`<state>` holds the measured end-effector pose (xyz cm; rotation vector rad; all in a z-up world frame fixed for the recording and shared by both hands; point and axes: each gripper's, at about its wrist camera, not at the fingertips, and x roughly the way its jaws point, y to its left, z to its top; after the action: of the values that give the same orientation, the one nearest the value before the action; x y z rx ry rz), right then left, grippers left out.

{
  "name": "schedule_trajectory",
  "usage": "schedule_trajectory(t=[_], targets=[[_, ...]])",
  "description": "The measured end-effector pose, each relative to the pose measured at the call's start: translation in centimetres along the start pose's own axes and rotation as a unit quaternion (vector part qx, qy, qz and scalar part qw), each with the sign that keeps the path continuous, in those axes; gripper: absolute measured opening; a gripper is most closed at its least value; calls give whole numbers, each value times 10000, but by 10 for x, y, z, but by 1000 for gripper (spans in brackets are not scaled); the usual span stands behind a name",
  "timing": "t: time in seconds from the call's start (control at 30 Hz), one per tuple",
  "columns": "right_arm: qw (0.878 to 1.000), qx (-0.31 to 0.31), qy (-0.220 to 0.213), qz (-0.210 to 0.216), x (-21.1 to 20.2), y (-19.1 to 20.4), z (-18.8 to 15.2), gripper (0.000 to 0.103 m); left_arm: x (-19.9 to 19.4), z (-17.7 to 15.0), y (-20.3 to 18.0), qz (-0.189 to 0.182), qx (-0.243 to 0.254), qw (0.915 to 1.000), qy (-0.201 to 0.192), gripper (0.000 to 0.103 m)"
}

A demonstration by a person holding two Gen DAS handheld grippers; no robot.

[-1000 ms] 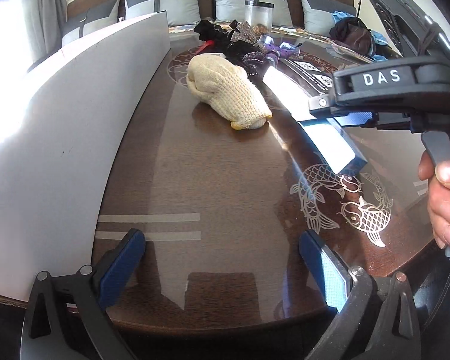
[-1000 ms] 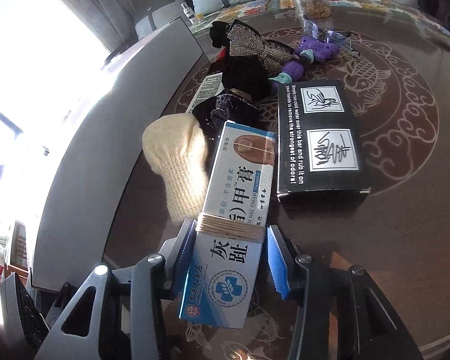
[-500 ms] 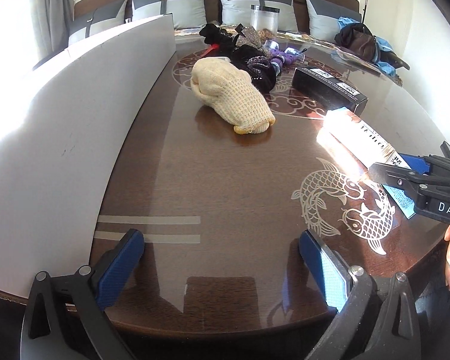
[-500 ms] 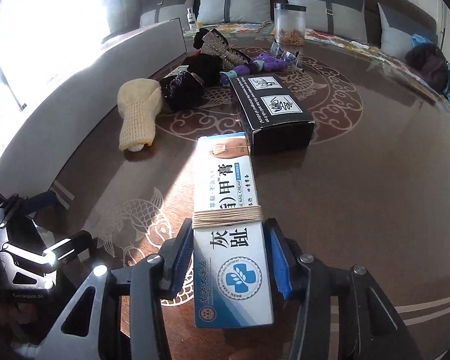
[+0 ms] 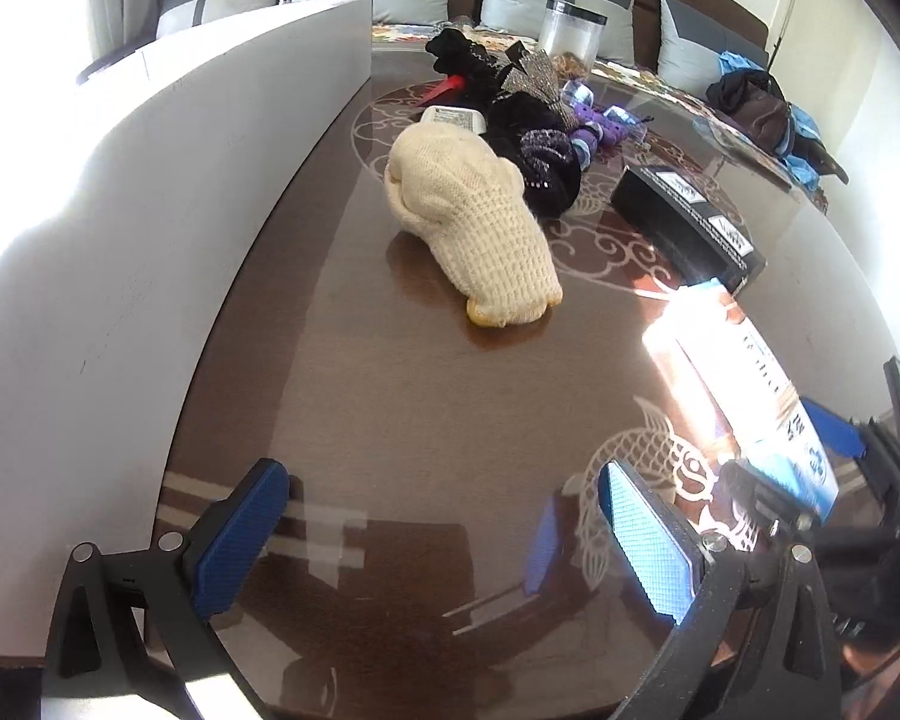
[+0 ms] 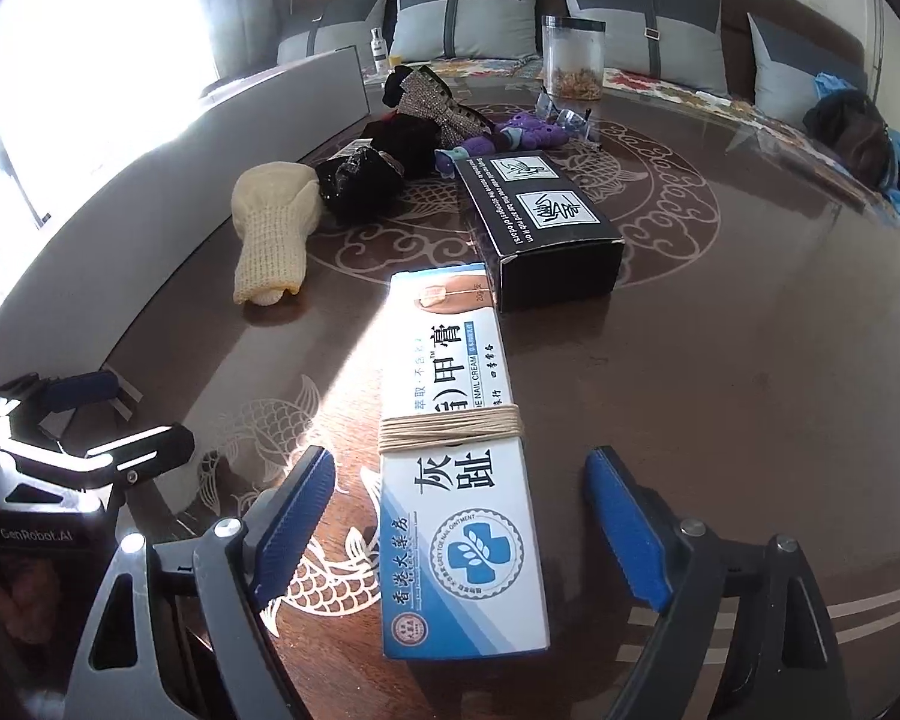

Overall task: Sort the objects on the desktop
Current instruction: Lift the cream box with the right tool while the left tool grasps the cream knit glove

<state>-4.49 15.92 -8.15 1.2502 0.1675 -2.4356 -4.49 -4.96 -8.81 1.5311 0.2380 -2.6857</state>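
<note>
- The right tongs [image 6: 456, 516] are opening around a white and blue nail cream box [image 6: 459, 456]; the blue pads stand clear of both its long sides, so nothing is gripped.
- The box lies flat on the dark worktop [image 6: 720, 396], its far end just beside a black carton [image 6: 540, 222], its near end between the pads.
- To finish this release well, I judge the tongs should lift straight back along the box's length, so neither pad nudges it against the carton.
- The left tongs [image 5: 444, 531] hang wide apart and empty, on the window side of the box.
- The box is long, thin, glossy card, bound across the middle with pale twine.
- The black carton is matte, sharp-edged and squat.
- Beyond the box on the window side lies a cream knitted glove [image 6: 273, 234], soft and ribbed, touching a heap of black sequinned fabric [image 6: 360, 177].
- The worktop is polished brown wood under glass, inlaid with pale fish.
</note>
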Motion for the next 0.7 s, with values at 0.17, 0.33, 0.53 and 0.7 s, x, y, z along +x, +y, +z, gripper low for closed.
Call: schedule_trajectory(t=[0.17, 0.33, 0.53, 0.7], targets=[[9993, -316, 13, -222, 4, 12, -5, 96, 16, 54, -5, 175, -319, 9992, -140, 103], [9997, -233, -5, -113, 3, 8, -4, 96, 48, 87, -2, 543, -427, 9976, 48, 103], [9995, -212, 184, 175, 3, 1, 1, 98, 64, 94, -6, 683, 123, 9973, 233, 99], [9974, 258, 454, 496, 12, -15, 25, 96, 42, 79, -18, 120, 740, 9971, 127, 43]])
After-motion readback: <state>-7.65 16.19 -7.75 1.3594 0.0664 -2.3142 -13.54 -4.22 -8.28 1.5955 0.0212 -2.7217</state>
